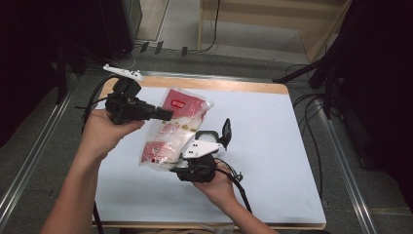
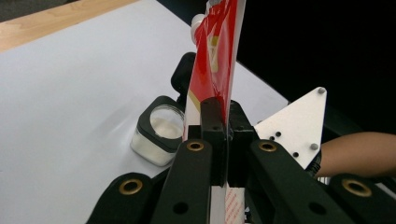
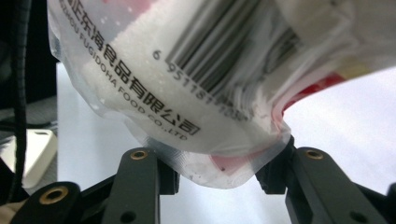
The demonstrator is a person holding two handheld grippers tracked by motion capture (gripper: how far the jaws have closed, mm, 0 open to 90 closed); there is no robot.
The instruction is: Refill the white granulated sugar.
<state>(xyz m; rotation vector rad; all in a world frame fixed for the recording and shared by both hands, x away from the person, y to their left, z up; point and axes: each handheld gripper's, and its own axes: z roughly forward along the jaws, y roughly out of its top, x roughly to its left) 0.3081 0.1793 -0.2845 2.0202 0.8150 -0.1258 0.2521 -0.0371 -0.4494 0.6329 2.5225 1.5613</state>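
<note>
Red-and-clear bag [image 3: 187,84], printed "FUGIDOHA FOOD CO.,LTD", pinched by left hand-held gripper [image 2: 223,135]; right hand-held gripper [image 3: 217,175] clasps its corner.

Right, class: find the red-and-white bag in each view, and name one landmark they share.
High view: the bag at centre.
Left gripper view: upper centre, edge-on, pinched.
Right gripper view: across the top, barcode side.
Shared landmark: the white table sheet.

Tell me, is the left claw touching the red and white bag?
Touching. In the left gripper view the left claw has its jaws shut on the flat edge of the red and white bag, with no gap showing.
</note>
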